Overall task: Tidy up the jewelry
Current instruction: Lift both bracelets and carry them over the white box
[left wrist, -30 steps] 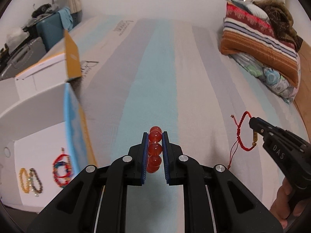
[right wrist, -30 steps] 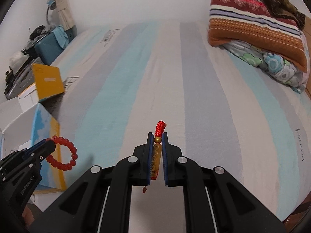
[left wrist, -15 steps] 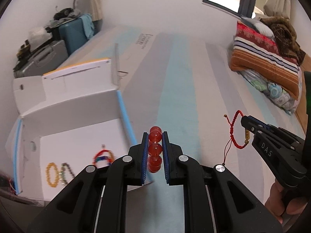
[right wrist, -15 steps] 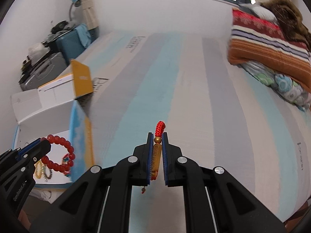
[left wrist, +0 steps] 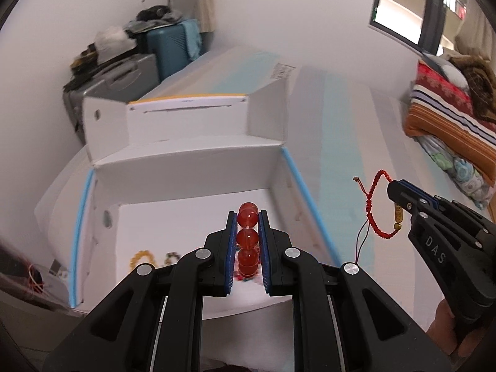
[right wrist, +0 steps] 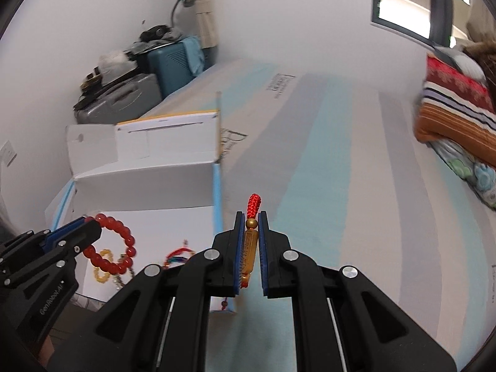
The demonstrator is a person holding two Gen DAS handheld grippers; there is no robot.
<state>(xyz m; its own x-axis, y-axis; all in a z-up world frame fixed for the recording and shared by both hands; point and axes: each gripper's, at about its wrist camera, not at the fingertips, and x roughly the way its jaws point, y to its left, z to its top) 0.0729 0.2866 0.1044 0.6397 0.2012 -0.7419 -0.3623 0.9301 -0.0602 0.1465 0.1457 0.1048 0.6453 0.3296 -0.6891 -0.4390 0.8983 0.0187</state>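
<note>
My left gripper [left wrist: 247, 217] is shut on a red bead bracelet [left wrist: 247, 238], held above the open white box [left wrist: 189, 167]. From the right wrist view the same bracelet [right wrist: 119, 249] hangs as a ring from the left gripper [right wrist: 90, 228] over the box floor. My right gripper [right wrist: 251, 217] is shut on a red cord bracelet with a gold charm [right wrist: 249, 245], above the bed just right of the box's blue edge. The left wrist view shows that cord bracelet [left wrist: 376, 207] dangling from the right gripper [left wrist: 392, 190]. On the box floor lie a yellow bead bracelet [left wrist: 141, 259] and a multicoloured one [right wrist: 179, 254].
The striped bedsheet [right wrist: 341, 170] spreads to the right of the box. The box's upright lid flaps [left wrist: 186, 114] stand at its far side. Folded blankets and a pillow [left wrist: 449, 117] lie at the far right. Suitcases [right wrist: 148, 77] stand against the wall behind the box.
Both grippers have swung left and risen, carrying their bracelets. The box has come from the left edge into the middle of the left wrist view, and the left gripper is now over its floor.
</note>
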